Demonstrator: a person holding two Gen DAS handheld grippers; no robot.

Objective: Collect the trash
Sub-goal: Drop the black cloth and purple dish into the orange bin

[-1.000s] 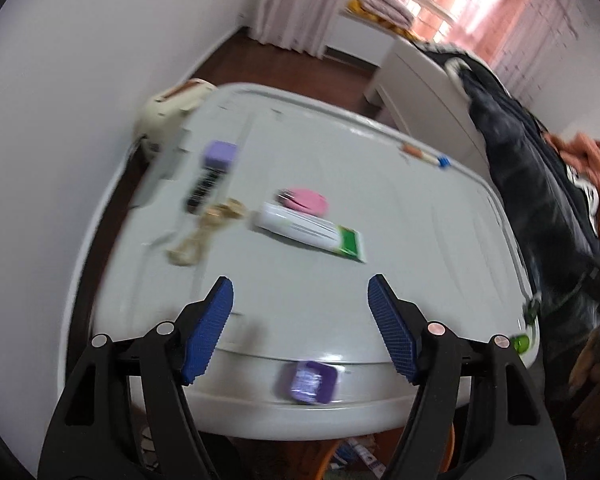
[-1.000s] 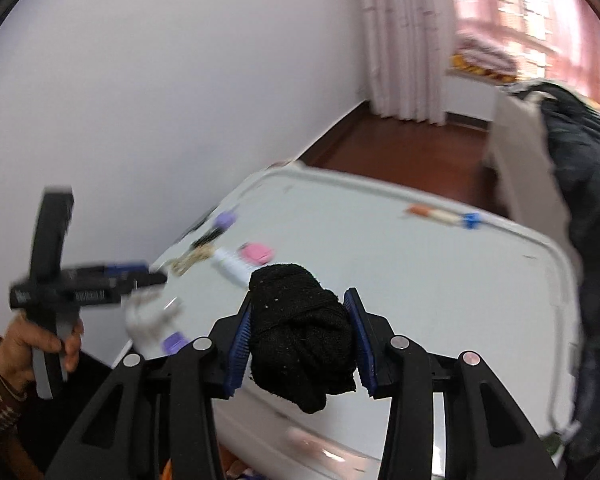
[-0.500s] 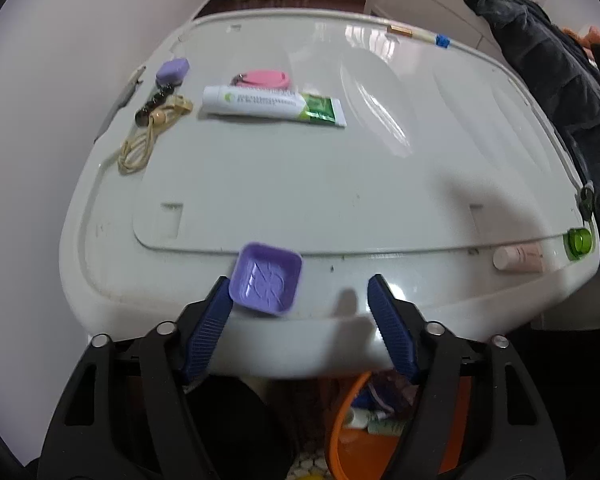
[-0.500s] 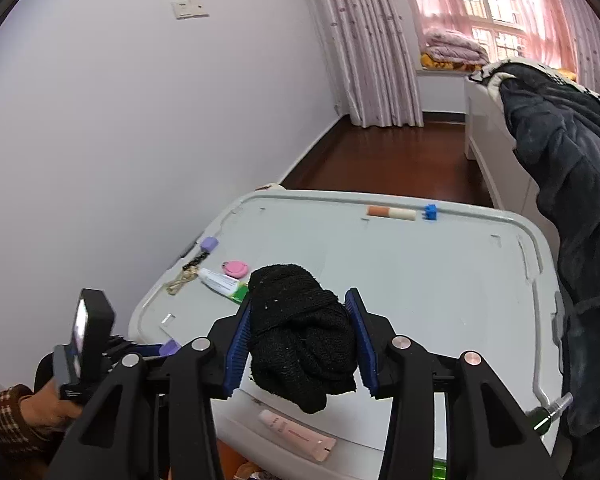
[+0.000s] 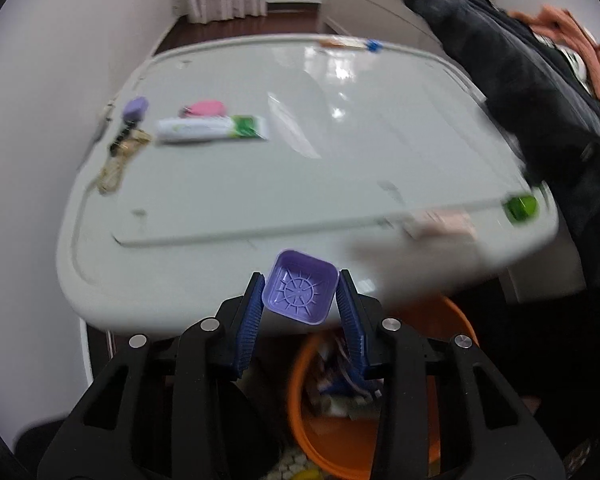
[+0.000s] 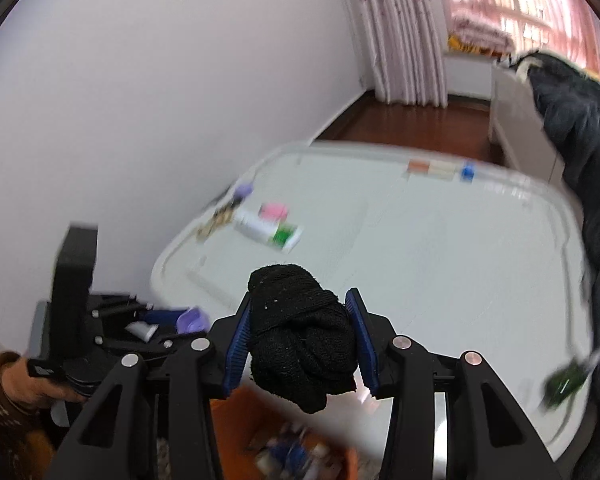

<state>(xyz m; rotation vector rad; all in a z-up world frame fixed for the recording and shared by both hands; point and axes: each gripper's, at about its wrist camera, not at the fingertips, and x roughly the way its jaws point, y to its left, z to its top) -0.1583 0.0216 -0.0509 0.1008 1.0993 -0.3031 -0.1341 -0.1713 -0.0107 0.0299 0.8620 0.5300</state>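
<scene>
Closing, the left claw (image 5: 300, 300) pinches the purple cup (image 5: 299, 288) at the worktop's (image 5: 340, 160) near edge, while only the right view shows the right claw (image 6: 300, 332) clenched on a black sock (image 6: 300, 332).

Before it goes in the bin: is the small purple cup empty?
Empty. The purple cup between the left tool's pads shows its bare ribbed bottom.
</scene>
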